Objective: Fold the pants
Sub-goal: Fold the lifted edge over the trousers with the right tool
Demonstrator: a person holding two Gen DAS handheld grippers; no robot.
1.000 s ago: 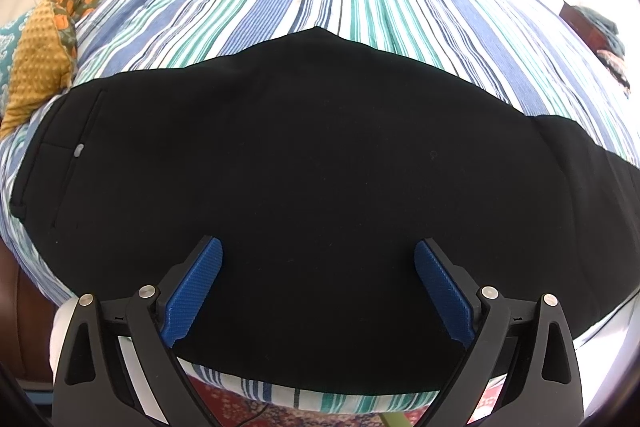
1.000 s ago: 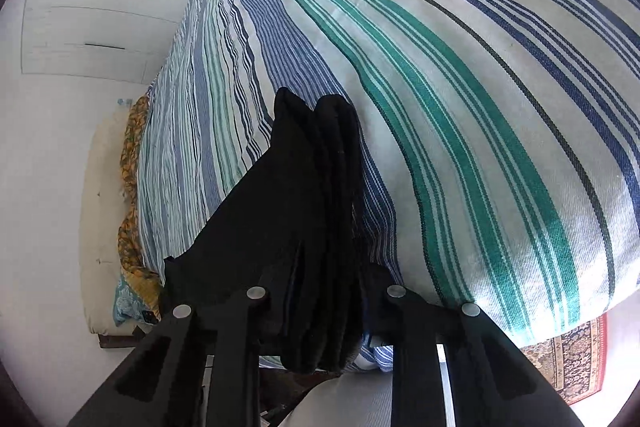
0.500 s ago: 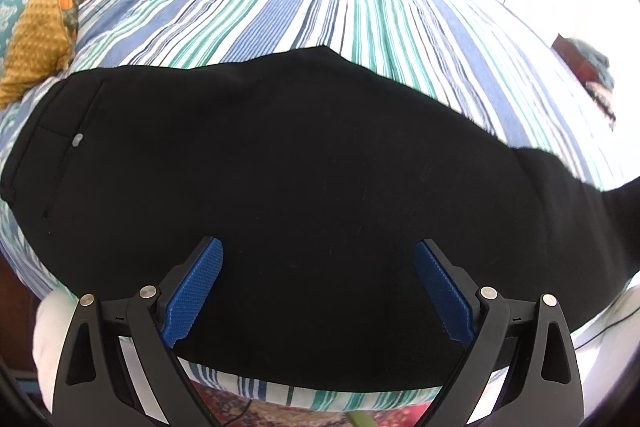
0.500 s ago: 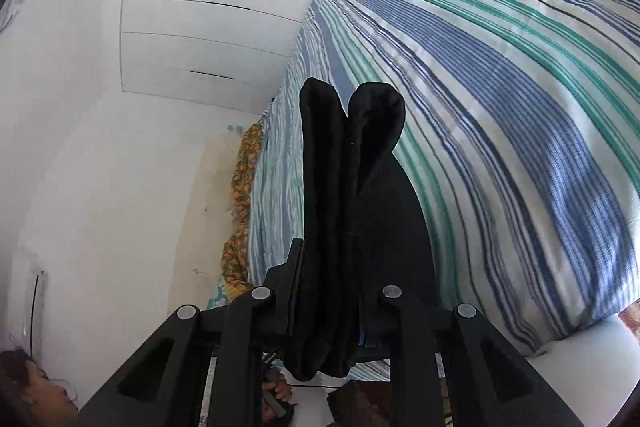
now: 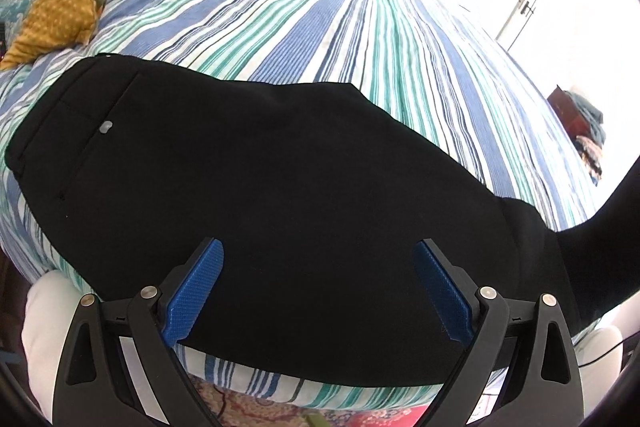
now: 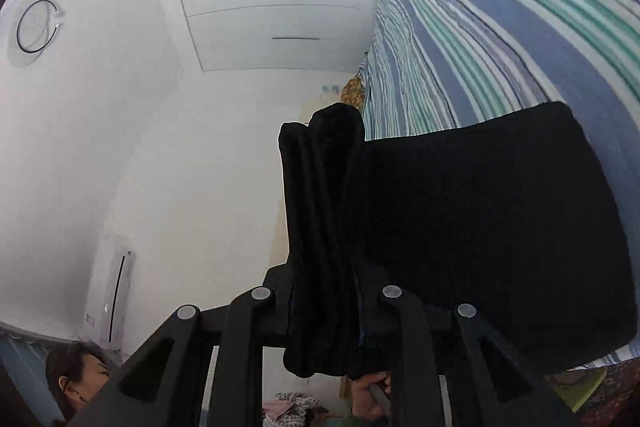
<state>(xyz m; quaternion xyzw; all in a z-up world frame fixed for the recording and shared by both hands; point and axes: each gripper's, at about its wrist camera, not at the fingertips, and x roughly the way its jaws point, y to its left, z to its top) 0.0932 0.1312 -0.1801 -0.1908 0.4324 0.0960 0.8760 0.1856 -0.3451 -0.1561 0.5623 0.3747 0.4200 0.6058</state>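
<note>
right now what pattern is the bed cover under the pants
The bed cover is striped in blue, teal-green and white with thin dark lines, clearest in the left wrist view.

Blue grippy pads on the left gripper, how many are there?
2. One blue textured pad is on the left finger, the other blue pad on the right finger, both spread apart over the black fabric pants.

Striped bedsheet, mustard cushion
</note>
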